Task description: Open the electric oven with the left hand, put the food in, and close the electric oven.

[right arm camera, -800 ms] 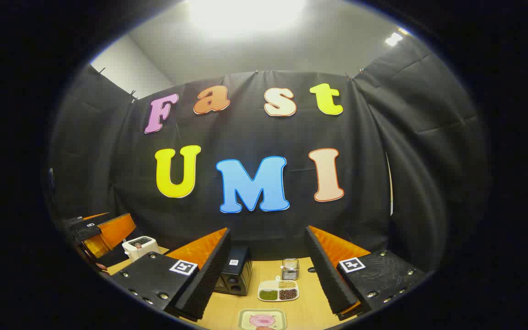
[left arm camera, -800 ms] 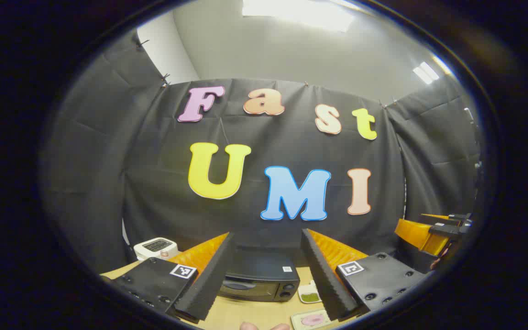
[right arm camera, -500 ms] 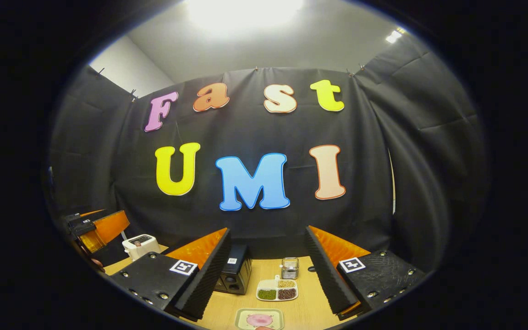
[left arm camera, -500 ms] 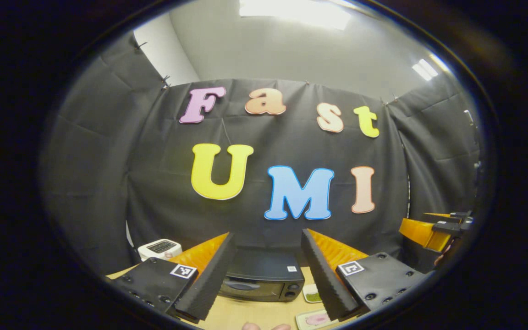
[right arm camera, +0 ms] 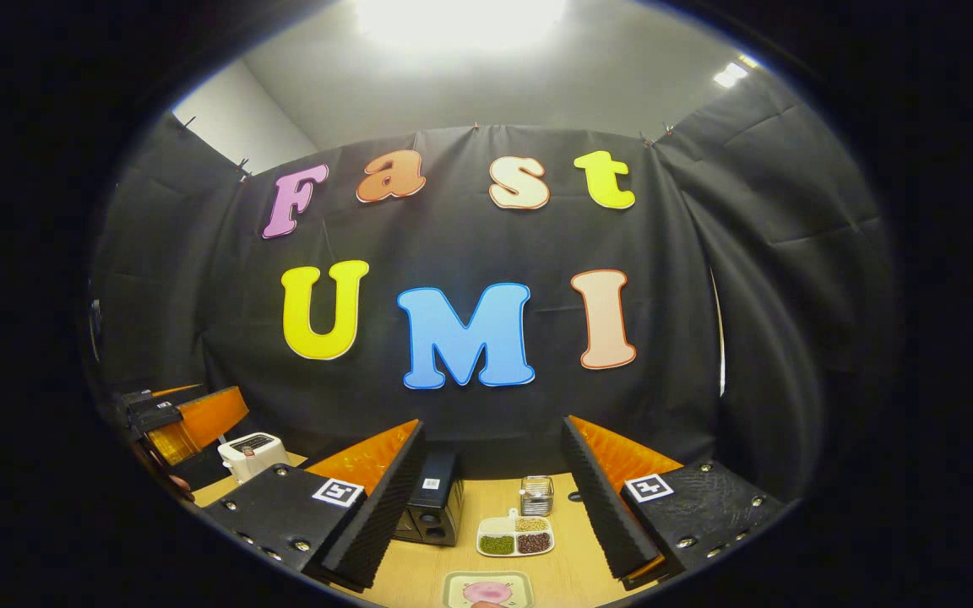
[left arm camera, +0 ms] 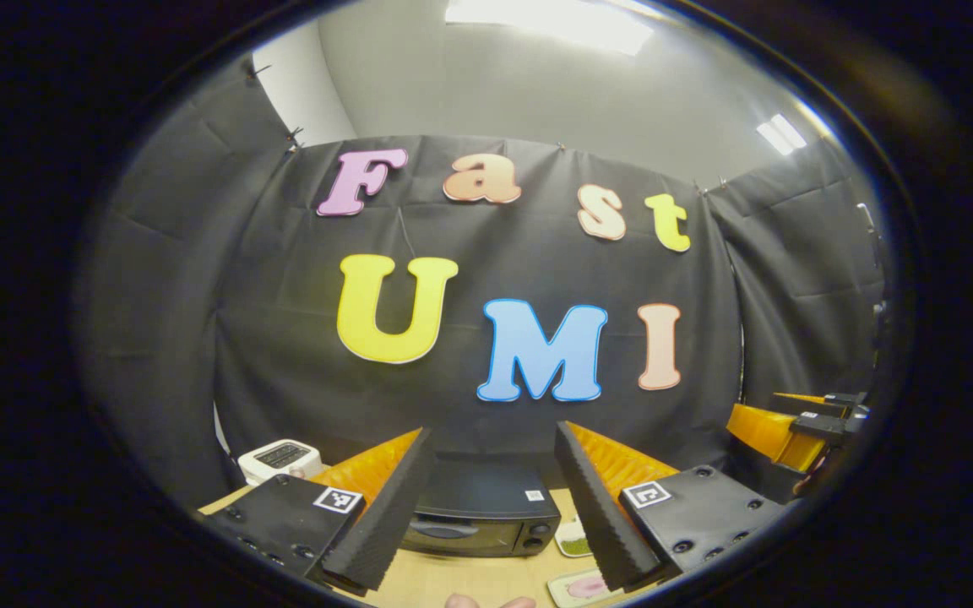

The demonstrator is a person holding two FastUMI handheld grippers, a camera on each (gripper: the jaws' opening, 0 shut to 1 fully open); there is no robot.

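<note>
Over the last second my left tongs (left arm camera: 486,498) have barely drifted, and they hang spread and empty with the electric oven (left arm camera: 480,517) straight ahead between their fingers, door shut. My right tongs (right arm camera: 486,498) are spread too, holding nothing, above the counter (right arm camera: 419,574); the food on its small tray (right arm camera: 486,589) lies just below them. I judge the task hardly begun: reaching the oven's door handle (left arm camera: 432,528) comes next.

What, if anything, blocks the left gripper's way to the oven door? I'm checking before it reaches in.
Nothing visible does. The left gripper is open and the electric oven, door closed, shows in the gap between its fingers, with only bare table before it.
</note>
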